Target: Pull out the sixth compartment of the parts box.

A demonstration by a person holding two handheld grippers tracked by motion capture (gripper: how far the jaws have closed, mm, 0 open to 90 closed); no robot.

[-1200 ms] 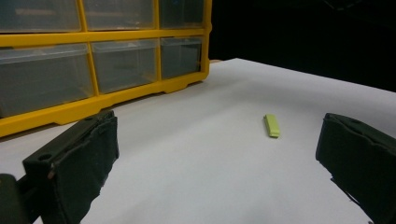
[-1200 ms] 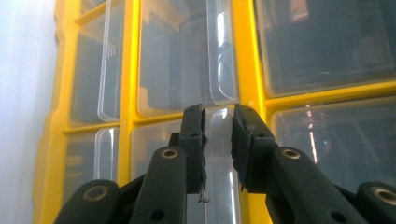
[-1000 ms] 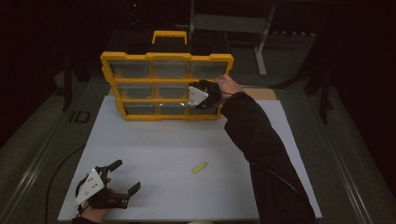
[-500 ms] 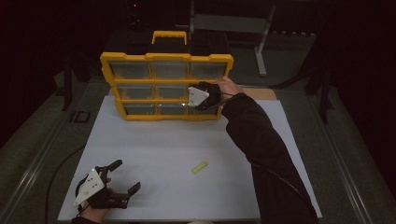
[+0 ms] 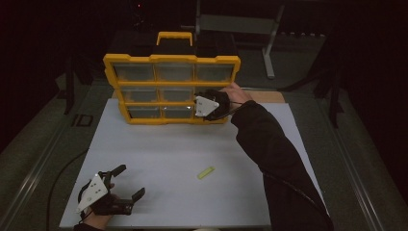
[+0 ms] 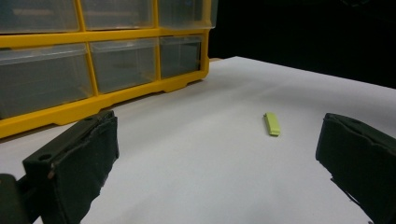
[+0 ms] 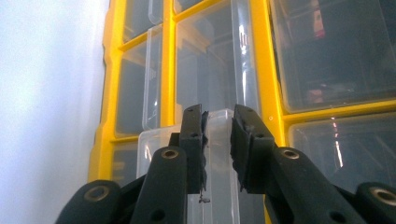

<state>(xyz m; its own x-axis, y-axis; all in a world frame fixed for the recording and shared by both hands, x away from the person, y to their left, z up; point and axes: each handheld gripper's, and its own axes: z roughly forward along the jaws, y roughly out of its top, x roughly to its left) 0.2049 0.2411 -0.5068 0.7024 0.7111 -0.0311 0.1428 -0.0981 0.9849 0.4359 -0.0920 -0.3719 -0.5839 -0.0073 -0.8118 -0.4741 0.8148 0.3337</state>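
Note:
A yellow organiser [image 5: 171, 84] with clear drawers stands upright at the far side of the white table. My right gripper [image 5: 199, 113] is at its bottom-right drawer. In the right gripper view, the right gripper [image 7: 218, 126] is shut on the clear handle tab [image 7: 219, 154] of that drawer, between yellow frame bars [image 7: 261, 70]. My left gripper [image 5: 131, 181] rests near the table's front left corner, open and holding nothing. Between the jaws of the left gripper [image 6: 217, 154] the bare table shows. A small yellow-green piece [image 5: 206, 172] lies flat mid-table, also seen beyond them [image 6: 272, 124].
The white table top [image 5: 159, 149] ends in front edges close to my left hand. A dark sleeve [image 5: 274, 159] crosses the right side of the table. A grey stand [image 5: 240, 24] sits behind the organiser in the dark. The organiser's base [image 6: 70, 109] is left of the piece.
My right gripper has shifted slightly toward the near side while keeping its grip on the drawer handle. The left gripper and the yellow-green piece have not moved.

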